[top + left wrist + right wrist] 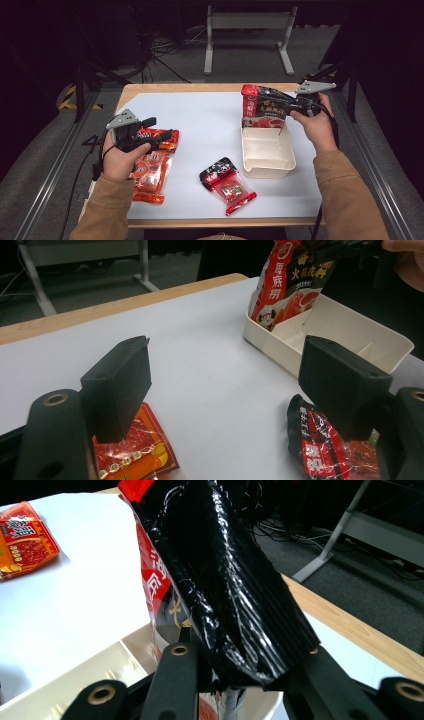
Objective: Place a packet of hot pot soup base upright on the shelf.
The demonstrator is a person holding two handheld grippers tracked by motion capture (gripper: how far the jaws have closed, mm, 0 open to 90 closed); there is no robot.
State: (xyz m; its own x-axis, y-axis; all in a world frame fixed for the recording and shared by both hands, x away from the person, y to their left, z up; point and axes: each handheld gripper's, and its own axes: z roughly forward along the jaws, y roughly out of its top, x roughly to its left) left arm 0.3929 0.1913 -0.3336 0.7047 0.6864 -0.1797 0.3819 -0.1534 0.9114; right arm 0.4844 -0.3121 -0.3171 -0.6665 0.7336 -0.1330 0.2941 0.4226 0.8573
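Over the far end of the cream tray (268, 165), the red-and-black pouch (261, 107) stands upright, its lower edge dipping inside the tray's far compartment, and the right hand-held gripper (292, 106) has it pinched by the side, jaws clamped on the crinkled black foil you see up close in the right gripper view (225, 580). The right hand (315, 122) holds that tool just beyond the tray's far right corner. Nearer the front edge of the white counter (200, 125), a small red-and-black packet (227, 184) lies flat, just beside the tray's near left corner. Well apart to the left, the orange-red packet (150, 170) lies flat too, and the left hand-held gripper (165, 131) hangs over its far end, jaws spread wide with nothing between them, white counter showing in the gap in the left gripper view (220, 385).
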